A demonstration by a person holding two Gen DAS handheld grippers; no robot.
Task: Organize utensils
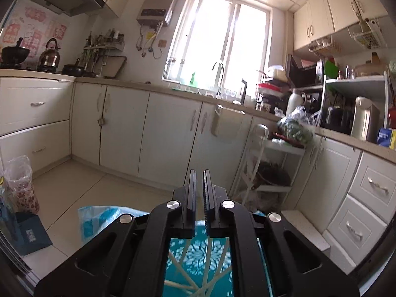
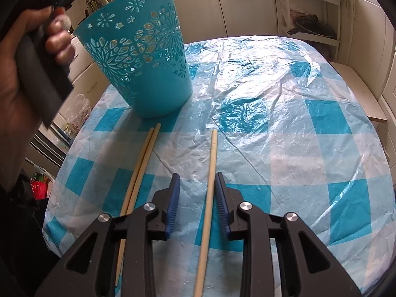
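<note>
Your counter (image 2: pixel 284 128), under its crinkled blue-and-white checked plastic cover, filled most of the right wrist view. At its far left stood the teal cut-out holder (image 2: pixel 146 57), upright on its base and widening to the rim. Your left hand (image 2: pixel 29 57) gripped a dark handle just left of the holder.

In the left wrist view, your left hand-held gripper (image 1: pixel 199 183) pointed out across the kitchen toward the cabinets under the window, its jaws together with nothing between them. Below its frame the teal holder showed again, with pale sticks inside; how many you had in there cannot be told.

Your right hand-held gripper (image 2: pixel 195 185) pointed steeply down at the counter, its blue-padded jaws apart. Between them lay a single chopstick (image 2: pixel 210 180), long axis running near to far, its far end aimed past the holder's right side. It sat close against the right pad; whether it touched cannot be told. Left of the jaws a pair of chopsticks (image 2: pixel 139 170) lay side by side, touching, angled slightly right toward the holder's base.
</note>
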